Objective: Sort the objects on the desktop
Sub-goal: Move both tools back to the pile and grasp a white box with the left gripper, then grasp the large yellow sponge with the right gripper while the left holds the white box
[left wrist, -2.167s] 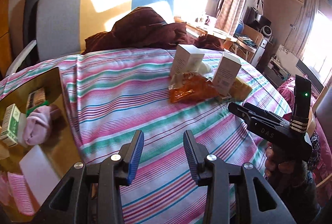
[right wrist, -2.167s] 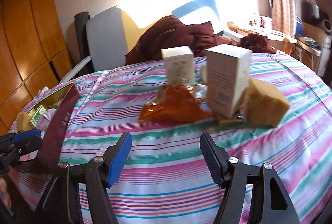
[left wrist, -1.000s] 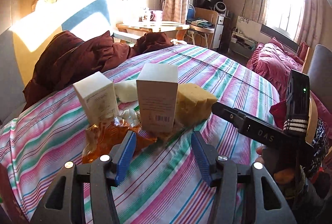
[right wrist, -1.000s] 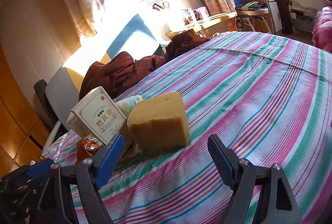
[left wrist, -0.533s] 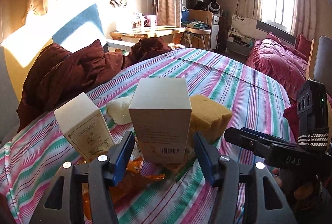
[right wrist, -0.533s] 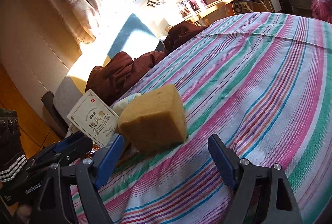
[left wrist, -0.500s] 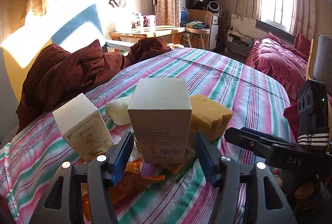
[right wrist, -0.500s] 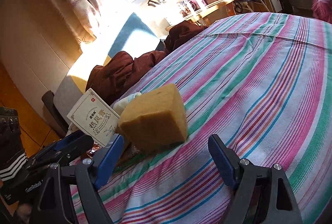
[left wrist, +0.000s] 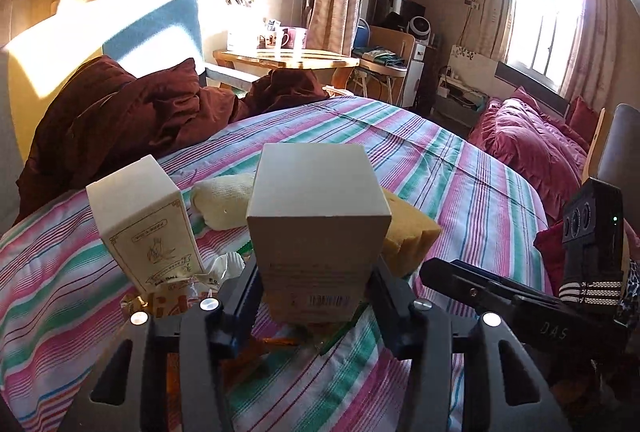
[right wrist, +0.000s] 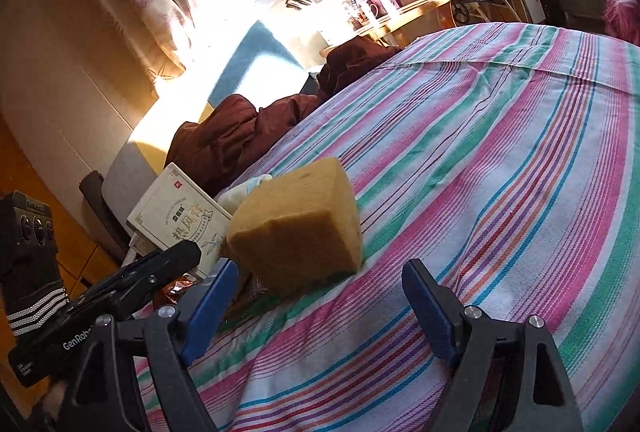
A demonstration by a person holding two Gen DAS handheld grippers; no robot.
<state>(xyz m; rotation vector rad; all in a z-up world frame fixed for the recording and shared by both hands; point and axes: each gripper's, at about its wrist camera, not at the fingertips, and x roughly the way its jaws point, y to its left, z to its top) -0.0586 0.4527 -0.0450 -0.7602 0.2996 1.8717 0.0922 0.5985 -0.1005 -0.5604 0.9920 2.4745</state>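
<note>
Left tool (left wrist: 316, 290): jaws closing on tall white box (left wrist: 318, 228); fingers (left wrist: 244, 288) set against both lower sides of box, which stands upright between them. Pressure of pads not certain from the left wrist view, but contact appears made on both sides.

Right tool (right wrist: 320, 306): jaws wide, nothing between them. Held low over striped cloth (right wrist: 500, 159), just in front of sponge (right wrist: 298, 222), not touching it.

Box located on striped cloth of worktop, in middle of small cluster. Second box (left wrist: 146, 224), printed with line drawing, standing tilted just left of it. Sponge directly behind and right of held box, touching or nearly so; cannot tell which. Pale sock (left wrist: 222, 201) lying behind, between the two boxes. Crinkled orange packet (left wrist: 172, 302) flat on cloth under and in front of second box, partly hidden by left tool.

Beyond worktop: dark red bedding (left wrist: 132, 115) heaped at far edge.
</note>
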